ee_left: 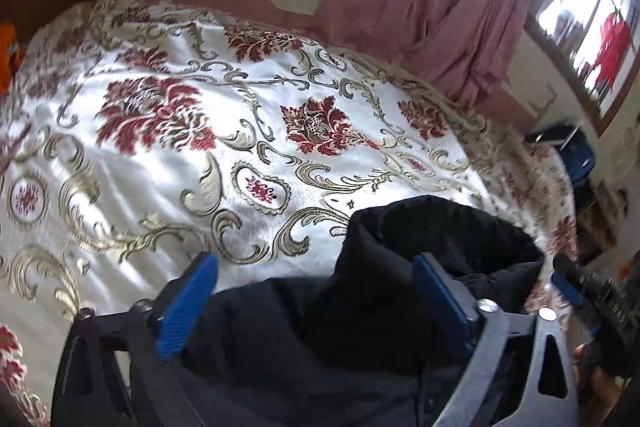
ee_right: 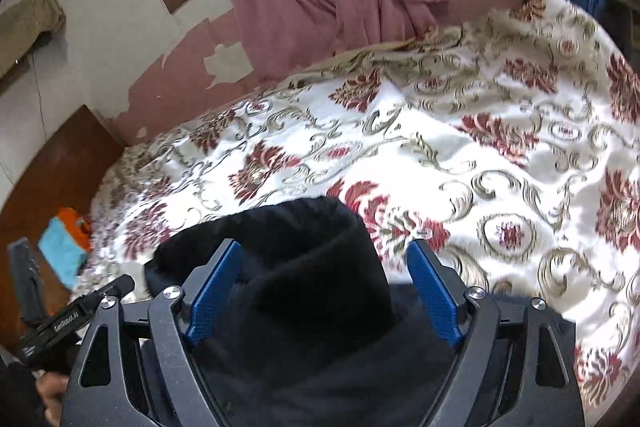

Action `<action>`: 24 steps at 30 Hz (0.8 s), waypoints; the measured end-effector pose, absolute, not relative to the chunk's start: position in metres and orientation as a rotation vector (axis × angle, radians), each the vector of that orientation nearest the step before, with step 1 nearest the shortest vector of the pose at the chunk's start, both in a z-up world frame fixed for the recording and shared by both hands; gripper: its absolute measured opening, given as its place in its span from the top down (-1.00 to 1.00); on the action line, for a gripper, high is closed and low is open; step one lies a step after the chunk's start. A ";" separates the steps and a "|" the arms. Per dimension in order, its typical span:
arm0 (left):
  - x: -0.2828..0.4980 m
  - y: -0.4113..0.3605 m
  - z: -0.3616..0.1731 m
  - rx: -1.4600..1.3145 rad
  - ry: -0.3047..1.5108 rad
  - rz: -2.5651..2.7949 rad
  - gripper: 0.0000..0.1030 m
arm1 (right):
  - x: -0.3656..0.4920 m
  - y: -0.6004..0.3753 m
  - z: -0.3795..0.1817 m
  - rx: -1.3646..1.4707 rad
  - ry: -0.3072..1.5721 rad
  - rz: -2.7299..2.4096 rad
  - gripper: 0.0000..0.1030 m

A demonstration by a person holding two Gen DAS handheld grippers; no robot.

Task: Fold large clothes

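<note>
Left wrist view shows our left gripper (ee_left: pixel 316 299) and right gripper (ee_right: pixel 324 291), jaws spread around a black garment (ee_left: pixel 304 339) on the bed (ee_left: pixel 160 147); next, pinching an edge.

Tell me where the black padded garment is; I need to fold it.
The black padded garment lies bunched on the floral bedspread, at the bottom of both wrist views, between each open claw's blue fingers.

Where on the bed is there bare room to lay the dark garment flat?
The floral bedspread lies bare ahead, between the pink curtain and the bulky black garment. Crowded: the near edge, under both open grippers, and the orange and blue cloths.
</note>
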State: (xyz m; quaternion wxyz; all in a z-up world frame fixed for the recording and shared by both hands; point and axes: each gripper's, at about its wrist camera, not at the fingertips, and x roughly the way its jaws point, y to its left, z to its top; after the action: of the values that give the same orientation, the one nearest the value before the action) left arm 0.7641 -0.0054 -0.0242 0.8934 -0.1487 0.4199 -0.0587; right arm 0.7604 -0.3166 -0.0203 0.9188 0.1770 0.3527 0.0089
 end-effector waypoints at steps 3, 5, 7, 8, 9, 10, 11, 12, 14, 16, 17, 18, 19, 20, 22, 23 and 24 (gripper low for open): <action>0.769 -0.026 -0.028 -0.269 0.867 -0.125 -0.51 | 0.770 -0.315 -0.027 0.363 0.744 0.021 -0.08; 0.771 -0.035 -0.029 -0.259 0.868 -0.131 -0.09 | 0.771 -0.317 -0.030 0.355 0.755 0.006 0.40; 0.772 -0.041 -0.031 -0.256 0.867 -0.158 0.51 | 0.764 -0.321 -0.029 0.355 0.742 0.028 0.56; 0.771 -0.042 -0.030 -0.256 0.860 -0.157 0.66 | 0.760 -0.323 -0.028 0.352 0.737 0.038 0.65; 0.767 -0.041 -0.028 -0.256 0.838 -0.160 0.79 | 0.753 -0.323 -0.026 0.343 0.727 0.055 0.68; 0.763 -0.039 -0.025 -0.257 0.820 -0.170 0.83 | 0.747 -0.323 -0.023 0.325 0.715 0.066 0.71; 0.759 -0.037 -0.023 -0.256 0.807 -0.176 0.85 | 0.741 -0.322 -0.021 0.308 0.706 0.072 0.73; 0.754 -0.036 -0.020 -0.258 0.794 -0.179 0.87 | 0.730 -0.321 -0.017 0.283 0.688 0.087 0.73; 0.732 -0.028 -0.011 -0.264 0.741 -0.217 0.88 | 0.714 -0.321 -0.010 0.258 0.667 0.111 0.74; 0.713 -0.024 -0.003 -0.252 0.702 -0.242 0.88 | 0.688 -0.323 -0.003 0.232 0.631 0.147 0.75; 0.701 -0.022 -0.001 -0.245 0.691 -0.255 0.89 | 0.680 -0.322 -0.001 0.213 0.623 0.153 0.76; 0.687 -0.020 0.001 -0.230 0.682 -0.270 0.89 | 0.668 -0.321 0.000 0.179 0.610 0.163 0.76; 0.680 -0.019 0.001 -0.220 0.679 -0.275 0.89 | 0.659 -0.320 -0.001 0.151 0.606 0.171 0.77; 0.671 -0.018 0.000 -0.213 0.680 -0.277 0.89 | 0.652 -0.319 -0.003 0.130 0.607 0.171 0.80; 0.656 -0.016 -0.011 -0.217 0.715 -0.280 0.89 | 0.643 -0.321 -0.011 0.120 0.626 0.175 0.83; 0.653 -0.016 -0.015 -0.215 0.727 -0.279 0.90 | 0.640 -0.323 -0.017 0.117 0.642 0.174 0.84; 0.649 -0.016 -0.023 -0.214 0.744 -0.278 0.90 | 0.637 -0.325 -0.025 0.118 0.662 0.172 0.85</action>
State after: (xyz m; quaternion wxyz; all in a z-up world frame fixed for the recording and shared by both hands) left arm 0.6492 -0.0158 -0.0226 0.9166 -0.1040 0.3616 -0.1352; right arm 0.6372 -0.3253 -0.0252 0.9403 0.0577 0.3245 0.0845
